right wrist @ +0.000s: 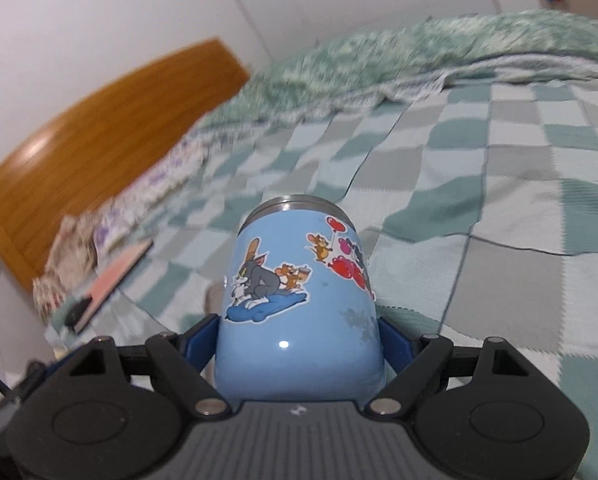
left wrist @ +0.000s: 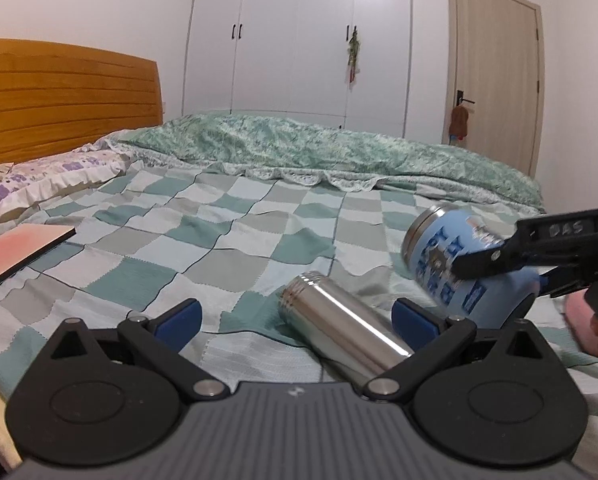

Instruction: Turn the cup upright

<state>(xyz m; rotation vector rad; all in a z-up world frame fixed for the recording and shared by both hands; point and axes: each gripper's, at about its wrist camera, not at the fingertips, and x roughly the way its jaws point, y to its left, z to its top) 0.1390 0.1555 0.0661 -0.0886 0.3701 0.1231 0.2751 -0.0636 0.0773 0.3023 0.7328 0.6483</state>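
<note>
A light blue cup [right wrist: 299, 300] with cartoon stickers and a steel rim is held between the blue pads of my right gripper [right wrist: 299, 340], which is shut on it. In the left wrist view the same blue cup [left wrist: 451, 264] hangs tilted above the bed at the right, rim pointing up and left, with the right gripper [left wrist: 511, 258] clamped on its side. A plain steel cup [left wrist: 339, 332] lies on its side on the bedspread. My left gripper [left wrist: 297, 320] is open, its jaws on either side of the steel cup.
The checked green bedspread [left wrist: 219, 248] covers the bed. A green quilt [left wrist: 319, 148] is bunched at the far side. A pink board [left wrist: 15, 252] lies at the left by a pillow [left wrist: 51, 176]. A wooden headboard [left wrist: 59, 96] stands behind.
</note>
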